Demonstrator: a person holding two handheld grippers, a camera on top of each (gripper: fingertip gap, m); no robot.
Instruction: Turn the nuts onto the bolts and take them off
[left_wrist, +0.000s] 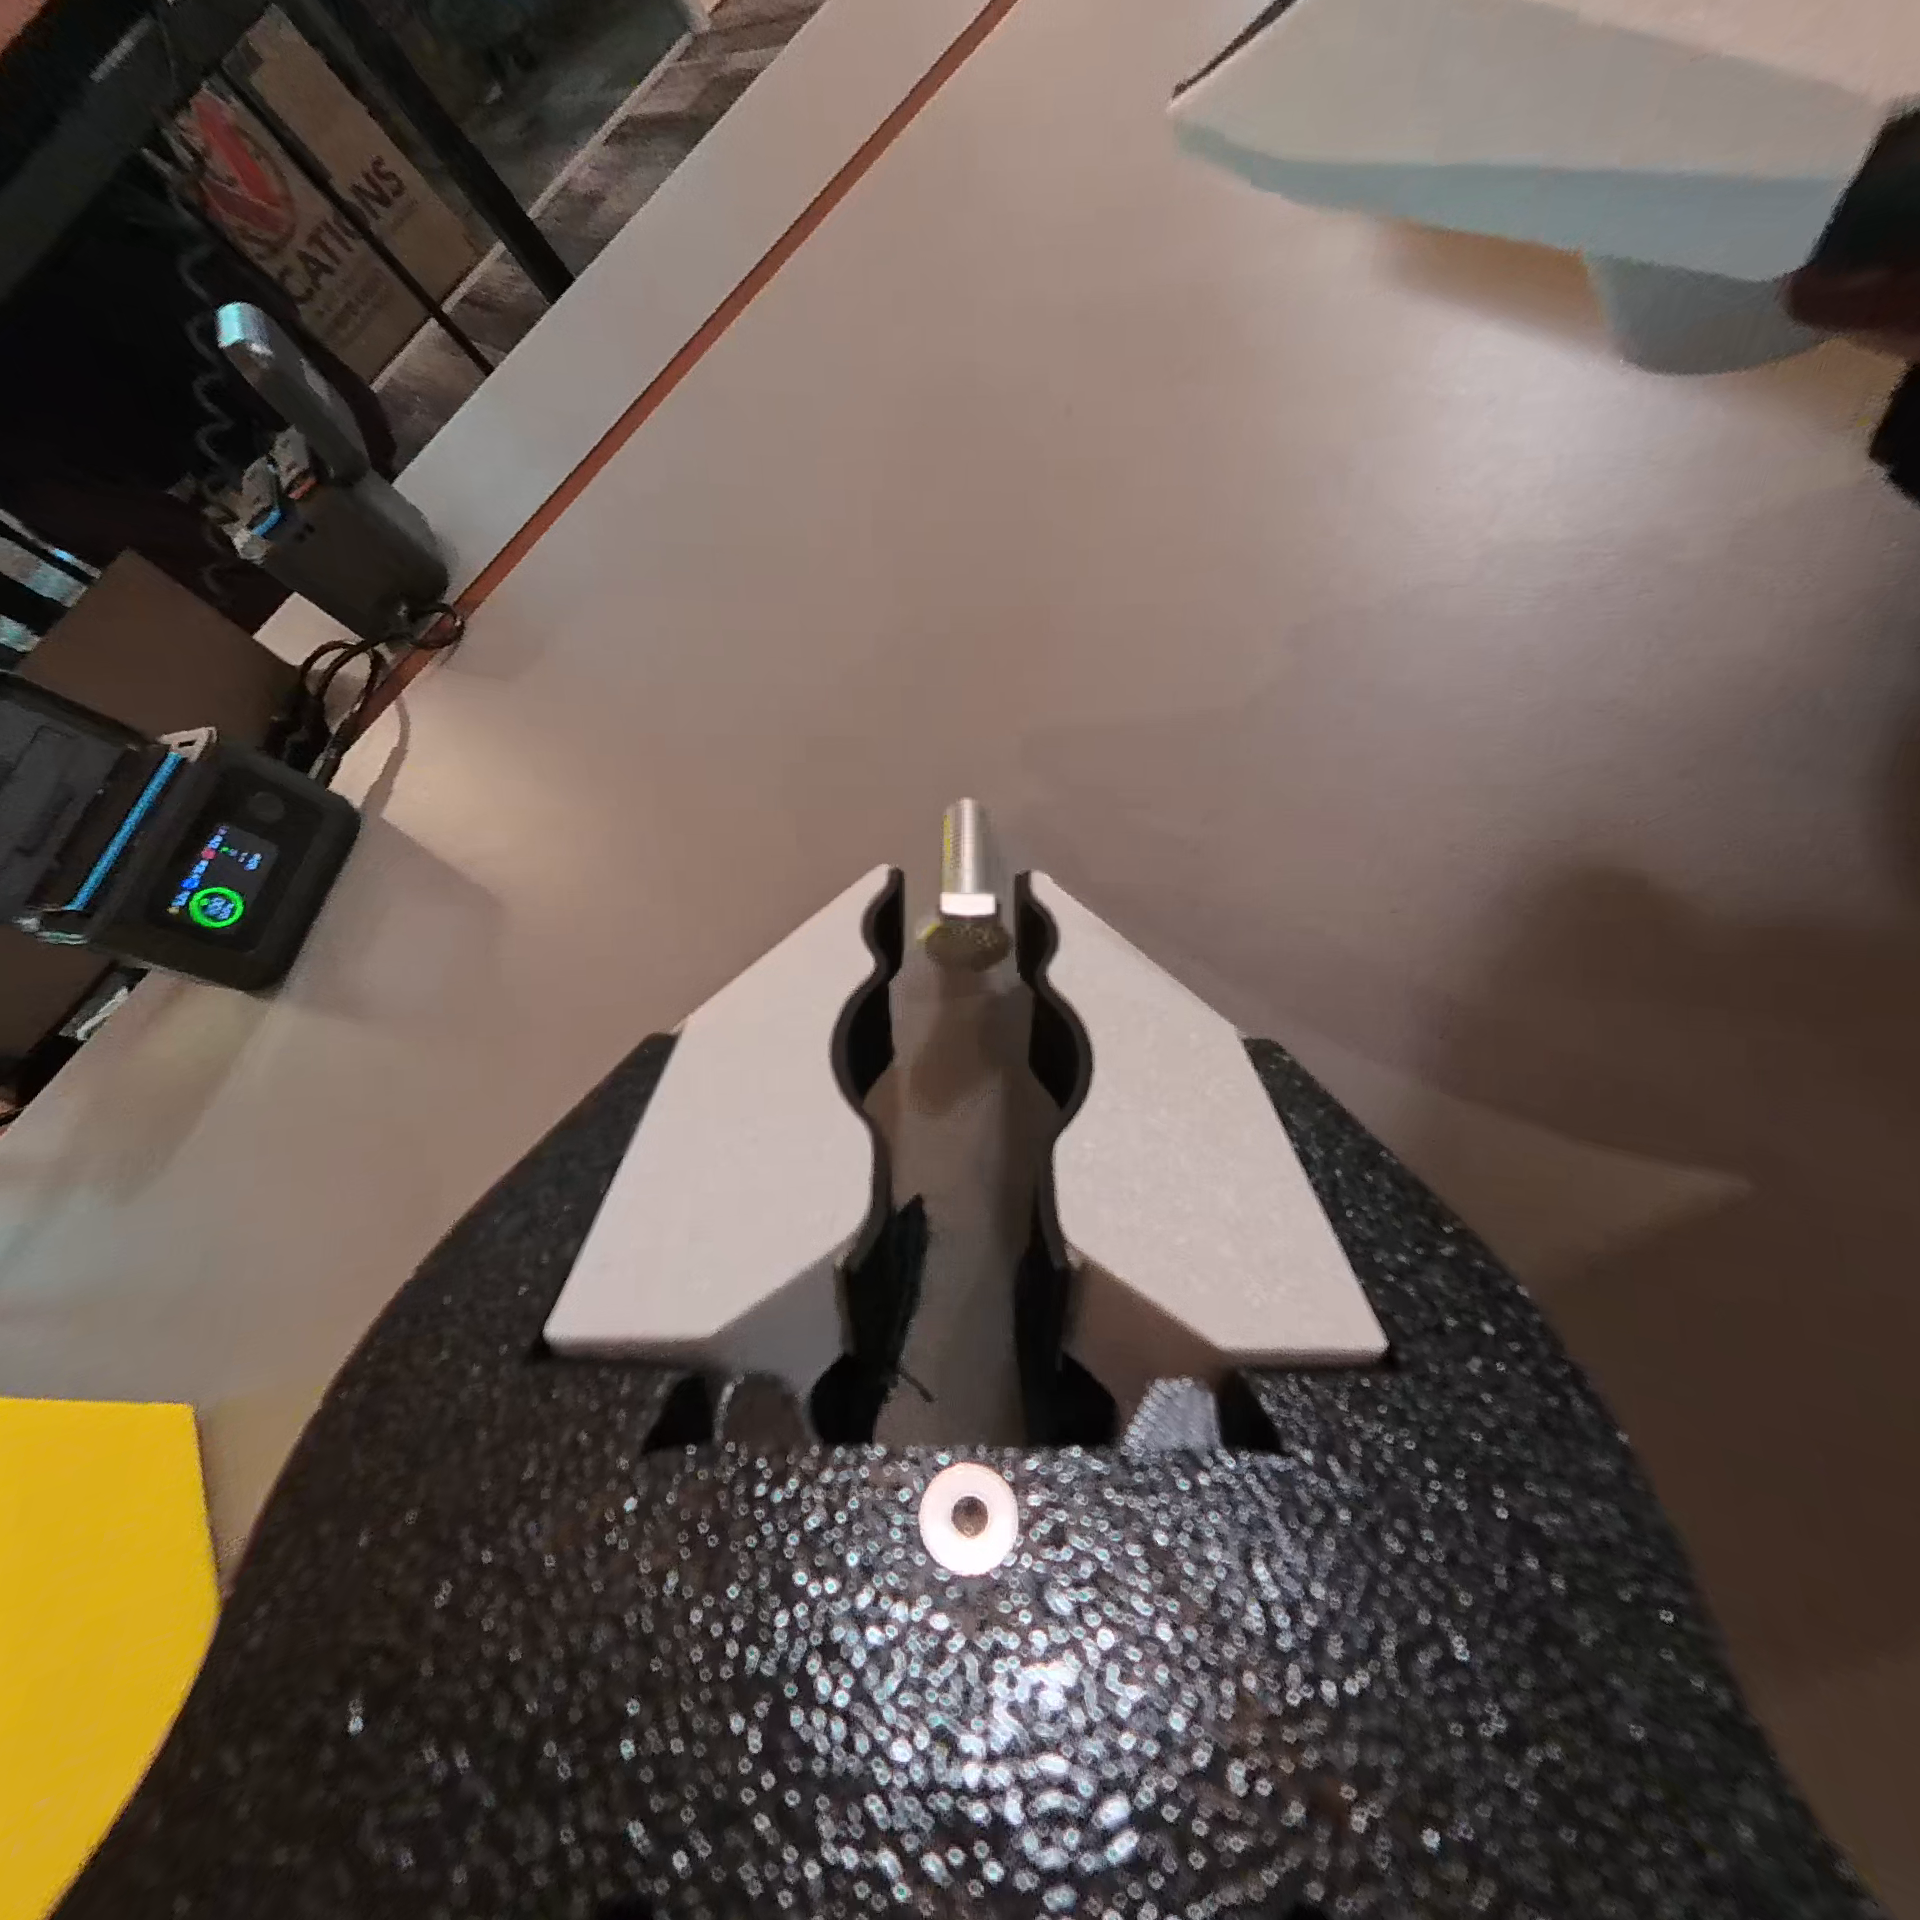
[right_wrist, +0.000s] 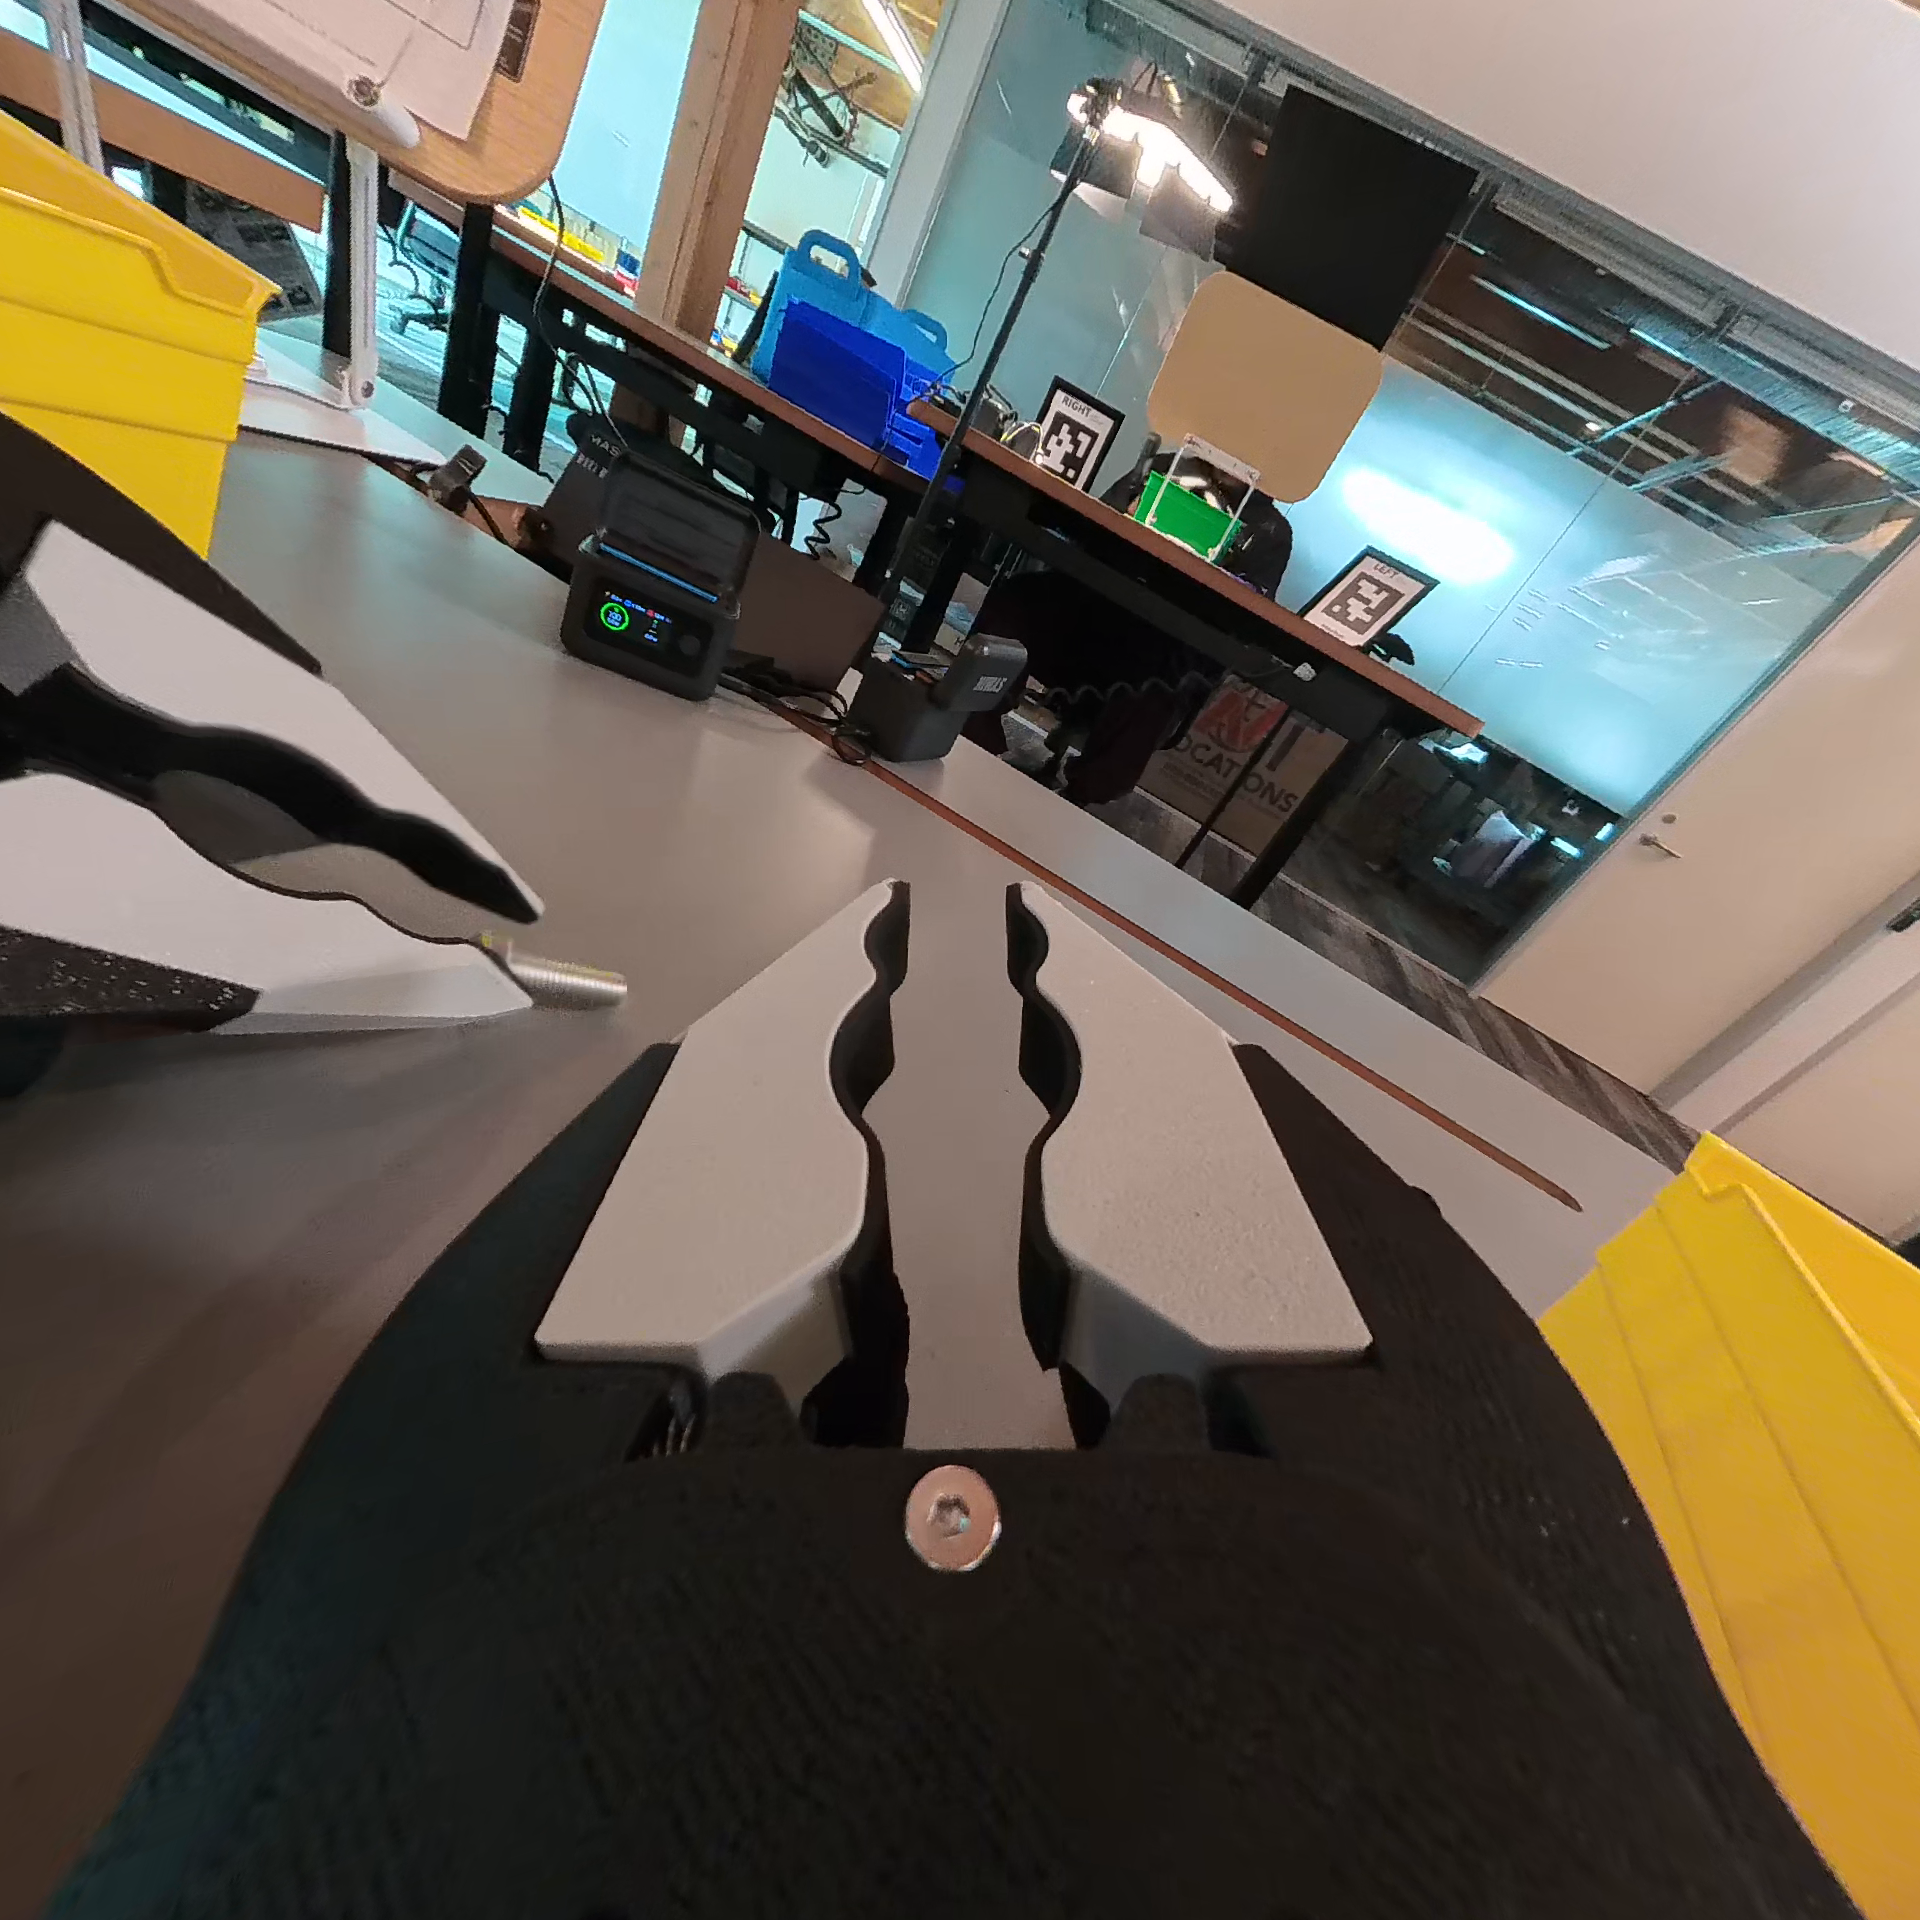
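Observation:
A silver hex bolt (left_wrist: 964, 894) lies flat on the grey table (left_wrist: 1143, 623), head toward me and threaded end pointing away. My left gripper (left_wrist: 958, 883) is open, its fingertips on either side of the bolt head with thin gaps showing on both sides. The right wrist view shows this gripper from the side at the left, with the bolt's threaded end (right_wrist: 571, 982) poking out past its fingertips (right_wrist: 499, 987). My right gripper (right_wrist: 956, 894) is open and empty, low over the table to the right of the bolt. No nut shows in either view.
Yellow bins stand at the left (right_wrist: 114, 312) and at the right (right_wrist: 1766, 1455), with another yellow corner (left_wrist: 94, 1621) by my left gripper. A small black device with a lit screen (right_wrist: 649, 623) and cables sit near the table's brown-edged far side (right_wrist: 1247, 997). My hands' fingertips stand some 11 cm from each other.

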